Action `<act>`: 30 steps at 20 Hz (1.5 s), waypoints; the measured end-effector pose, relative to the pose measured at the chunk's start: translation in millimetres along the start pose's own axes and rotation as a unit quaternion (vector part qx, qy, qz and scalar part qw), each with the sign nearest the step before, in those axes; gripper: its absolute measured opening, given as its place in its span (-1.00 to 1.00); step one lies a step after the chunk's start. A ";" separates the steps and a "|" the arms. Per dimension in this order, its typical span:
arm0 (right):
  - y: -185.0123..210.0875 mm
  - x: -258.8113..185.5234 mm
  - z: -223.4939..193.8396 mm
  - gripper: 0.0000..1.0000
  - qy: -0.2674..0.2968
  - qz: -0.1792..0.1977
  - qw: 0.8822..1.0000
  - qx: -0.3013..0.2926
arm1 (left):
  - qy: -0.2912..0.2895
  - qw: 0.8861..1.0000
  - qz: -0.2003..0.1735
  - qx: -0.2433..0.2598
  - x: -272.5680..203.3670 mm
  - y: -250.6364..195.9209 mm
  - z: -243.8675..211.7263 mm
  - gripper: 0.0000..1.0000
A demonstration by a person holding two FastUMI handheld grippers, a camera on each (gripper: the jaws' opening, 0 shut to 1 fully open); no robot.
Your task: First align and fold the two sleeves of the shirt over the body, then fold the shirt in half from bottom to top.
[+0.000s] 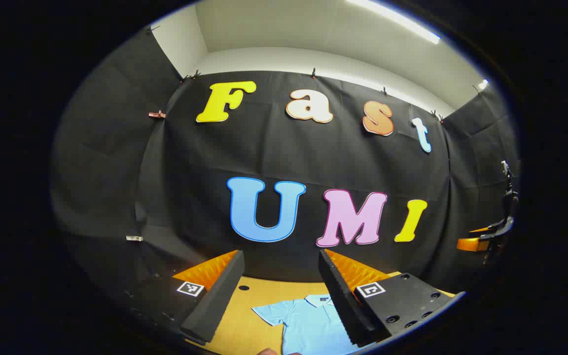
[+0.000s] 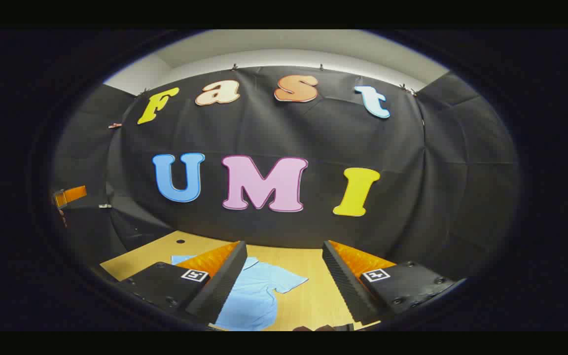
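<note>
- A light blue short-sleeved collared shirt lies spread flat on the pale wooden table, collar toward the black cloth wall and both sleeves out to the sides.
- In the left gripper view, the left gripper is held above the shirt with its two fingers spread wide and nothing between them; the shirt's collar and one sleeve show through the gap.
- In the right gripper view, the right gripper likewise hangs over the table with fingers wide apart and empty, the shirt below and toward its left finger, one sleeve stretched into the gap.
- A small dark round hole sits in the table beyond the shirt, near the wall.
- Neither gripper touches the shirt.
</note>
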State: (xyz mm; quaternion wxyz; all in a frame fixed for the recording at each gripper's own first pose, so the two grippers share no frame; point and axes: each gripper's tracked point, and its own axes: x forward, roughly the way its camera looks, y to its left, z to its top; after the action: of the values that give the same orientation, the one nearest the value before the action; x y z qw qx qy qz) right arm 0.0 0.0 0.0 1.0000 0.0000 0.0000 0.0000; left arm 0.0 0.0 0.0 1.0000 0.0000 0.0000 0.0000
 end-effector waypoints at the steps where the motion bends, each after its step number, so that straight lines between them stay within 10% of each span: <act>1: 1.4 2.0 -0.1 0.94 0.000 0.002 1.000 -0.005 | 0.008 1.000 -0.001 -0.007 -0.3 -3.1 -5.1 0.92; 20: -3.7 10.8 3.0 0.94 0.005 -0.013 0.999 -0.045 | -0.003 1.000 -0.023 -0.002 -4.2 -3.9 2.3 0.93; 30: -23.1 135.2 -43.5 0.94 0.044 0.000 0.995 -0.085 | 0.055 0.998 0.027 -0.013 21.5 19.3 -43.5 0.94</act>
State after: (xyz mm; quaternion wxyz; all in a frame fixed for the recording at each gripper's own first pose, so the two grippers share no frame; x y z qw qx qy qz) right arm 135.2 -23.1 -43.5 0.9954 -0.0851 0.0436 -0.0002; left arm 21.5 19.3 -43.5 0.9981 -0.0127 0.0549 0.0265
